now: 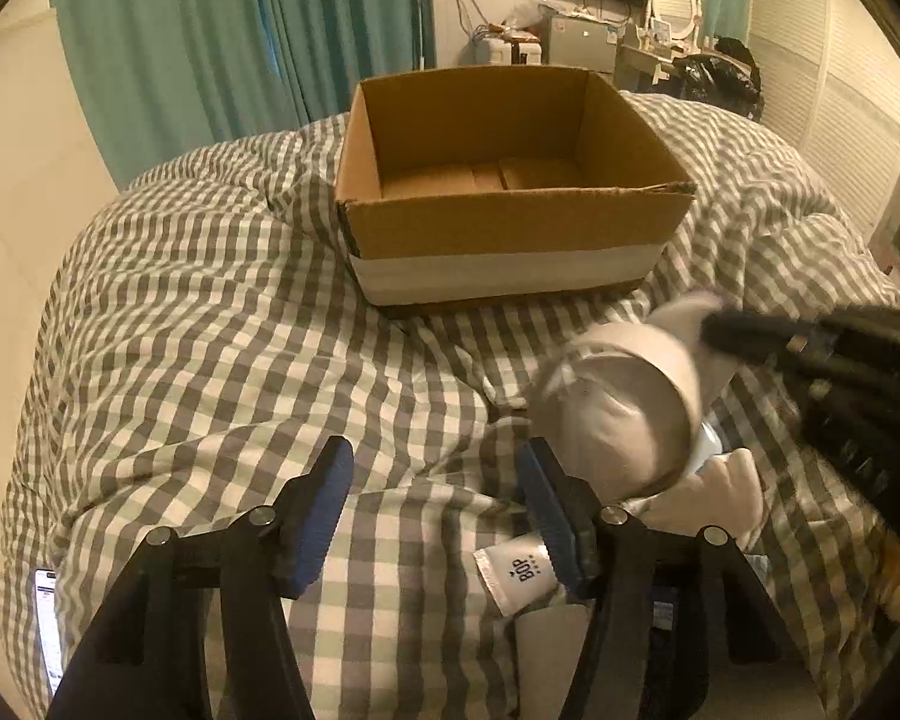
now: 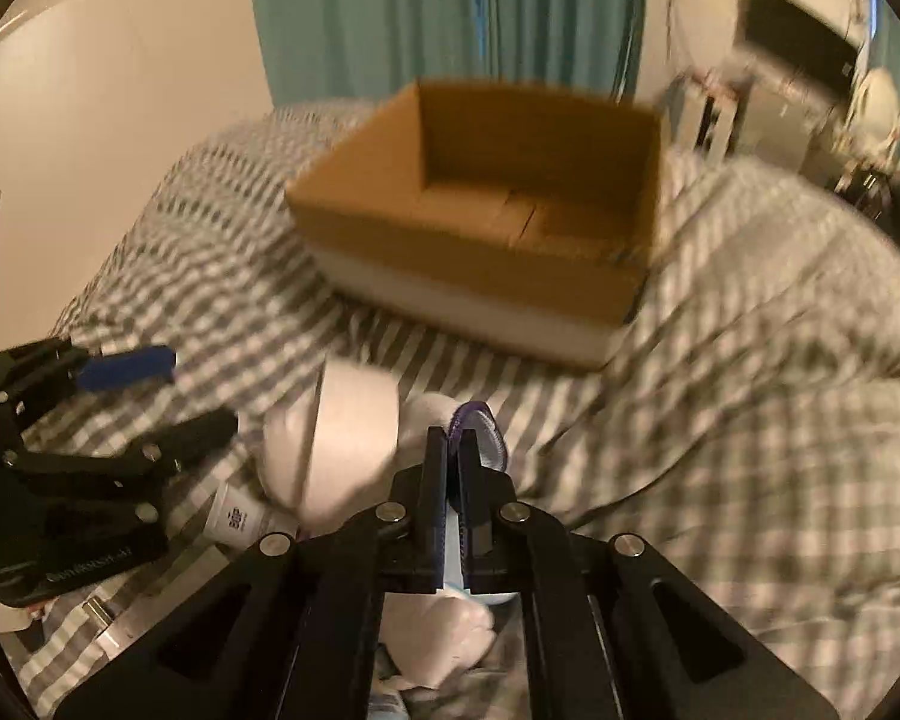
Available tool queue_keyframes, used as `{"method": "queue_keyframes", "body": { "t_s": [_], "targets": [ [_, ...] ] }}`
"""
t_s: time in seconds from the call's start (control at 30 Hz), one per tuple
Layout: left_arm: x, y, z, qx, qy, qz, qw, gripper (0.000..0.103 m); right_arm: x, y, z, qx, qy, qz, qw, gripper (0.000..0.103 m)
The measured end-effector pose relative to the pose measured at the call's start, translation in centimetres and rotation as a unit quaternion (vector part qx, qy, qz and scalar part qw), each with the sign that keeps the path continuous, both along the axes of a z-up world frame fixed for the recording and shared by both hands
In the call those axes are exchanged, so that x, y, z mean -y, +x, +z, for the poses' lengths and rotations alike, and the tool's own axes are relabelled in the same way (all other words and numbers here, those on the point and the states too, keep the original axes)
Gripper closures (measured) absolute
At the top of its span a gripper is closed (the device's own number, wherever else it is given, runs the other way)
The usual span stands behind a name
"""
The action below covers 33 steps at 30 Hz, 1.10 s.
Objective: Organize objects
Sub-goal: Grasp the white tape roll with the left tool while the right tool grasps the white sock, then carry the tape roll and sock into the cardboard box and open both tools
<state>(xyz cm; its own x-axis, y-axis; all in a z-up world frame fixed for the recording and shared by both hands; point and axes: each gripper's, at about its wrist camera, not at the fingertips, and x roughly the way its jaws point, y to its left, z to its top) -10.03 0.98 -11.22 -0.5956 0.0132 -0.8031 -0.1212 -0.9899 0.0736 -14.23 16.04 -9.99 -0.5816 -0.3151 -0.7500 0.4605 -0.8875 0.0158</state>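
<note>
An open, empty cardboard box (image 1: 510, 222) with a white band stands on the checked quilt; it also shows in the right wrist view (image 2: 480, 276). My right gripper (image 2: 453, 450) is shut on a white plush toy (image 2: 354, 438) by a purple-edged part (image 2: 477, 420), holding it just above the quilt in front of the box. The toy (image 1: 624, 408) and the right gripper (image 1: 744, 336) show at the right of the left wrist view. My left gripper (image 1: 435, 504) is open and empty, low over the quilt, left of the toy.
A white tube (image 1: 516, 570) labelled BOP lies on the quilt by my left gripper's right finger, also in the right wrist view (image 2: 240, 516). A phone (image 1: 48, 624) lies at the quilt's left edge. Teal curtains (image 1: 240, 30) and a cluttered desk (image 1: 648, 54) stand behind the bed.
</note>
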Motion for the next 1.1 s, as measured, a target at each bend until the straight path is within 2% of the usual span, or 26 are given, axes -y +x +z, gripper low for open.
{"method": "queue_keyframes", "body": {
  "t_s": [0.3, 0.47, 0.7, 0.87, 0.97, 1.0, 1.03, 1.07, 1.1],
  "targets": [
    [-2.7, 0.2, 1.1, -0.009, -0.006, -0.024, 0.9997, 0.025, -3.2, 0.6, 3.7, -0.064, 0.026, -0.037, 0.997, 0.1],
    [-4.8, -0.8, 0.6, 0.001, -0.004, -0.042, 0.9991, 0.024, -4.6, -0.2, 4.2, -0.072, 0.038, -0.048, 0.996, 0.1],
    [-7.5, -2.8, 0.0, 0.012, 0.015, -0.075, 0.997, 0.016, -6.3, -1.9, 2.5, -0.043, 0.03, -0.053, 0.997, 0.1],
    [-7.4, -4.0, -2.9, 0.047, -0.022, -0.072, 0.9961, 0.016, -5.8, -2.3, 0.4, -0.011, 0.034, -0.029, 0.999, 0.099],
    [-6.9, -3.7, -4.0, 0.071, -0.018, -0.082, 0.994, 0.016, -5.2, -2.4, -0.3, -0.002, 0.038, -0.016, 0.999, 0.088],
    [-6.8, -3.6, -4.2, 0.075, -0.019, -0.086, 0.9933, 0.016, -5.0, -2.5, -0.5, 0.005, 0.037, -0.011, 0.999, 0.081],
    [-6.8, -3.5, -4.3, 0.076, -0.02, -0.09, 0.9928, 0.016, -4.8, -2.6, -0.7, 0.01, 0.039, -0.007, 0.999, 0.059],
    [-6.7, -3.4, -4.4, 0.076, -0.017, -0.095, 0.9924, 0.016, -4.5, -2.6, -1.0, 0.01, 0.046, -0.005, 0.999, 0.046],
    [-6.7, -3.4, -4.4, 0.076, -0.014, -0.099, 0.9921, 0.016, -4.3, -2.6, -1.1, 0.005, 0.058, -0.01, 0.998, 0.028]
  ]
}}
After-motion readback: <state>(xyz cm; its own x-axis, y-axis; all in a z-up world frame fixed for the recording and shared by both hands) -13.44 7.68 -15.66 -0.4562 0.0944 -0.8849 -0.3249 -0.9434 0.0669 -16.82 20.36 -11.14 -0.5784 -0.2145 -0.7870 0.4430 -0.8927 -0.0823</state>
